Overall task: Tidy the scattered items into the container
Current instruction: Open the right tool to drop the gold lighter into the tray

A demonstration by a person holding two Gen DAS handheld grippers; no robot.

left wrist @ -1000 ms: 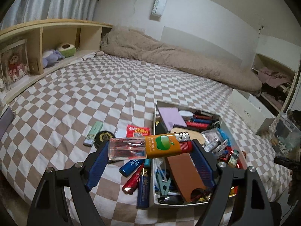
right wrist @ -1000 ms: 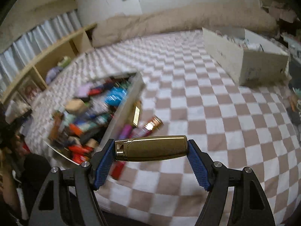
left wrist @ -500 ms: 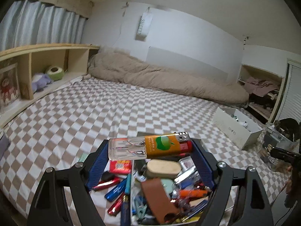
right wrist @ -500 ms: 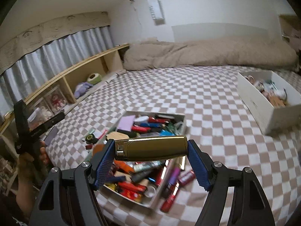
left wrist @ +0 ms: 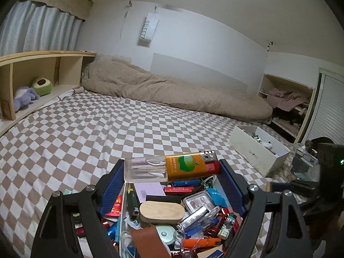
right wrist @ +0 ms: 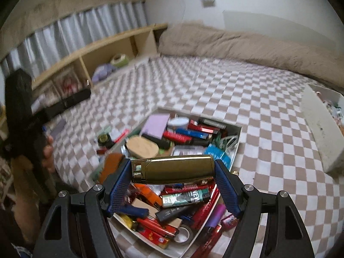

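Landmark: the white container (right wrist: pixel 237 131) on the checked bedspread (left wrist: pixel 86 129), already heaped with lighters and small packets.
Left gripper (left wrist: pixel 172 169): pinched endwise on an orange-and-clear lighter (left wrist: pixel 172 168), held crosswise above the container's near-left part.
Right gripper (right wrist: pixel 173 169): pressed onto both ends of a gold lighter (right wrist: pixel 173 169), also crosswise over the container's near end.
Handling, clear lighter: probably light, rigid plastic, smooth; the end-to-end hold looked sound, though the metal head could slip on the pad.
Handling, gold lighter: likely heavier, polished metal, slippery; best gripped across its flat ends, as it was.
Strays: several red and purple items (right wrist: pixel 215 217) lay just outside the container's right wall; more sat beyond its left wall.
Hard to see: the right view was motion-blurred; gripper frames hid the container's near edge; labels were mostly unreadable.
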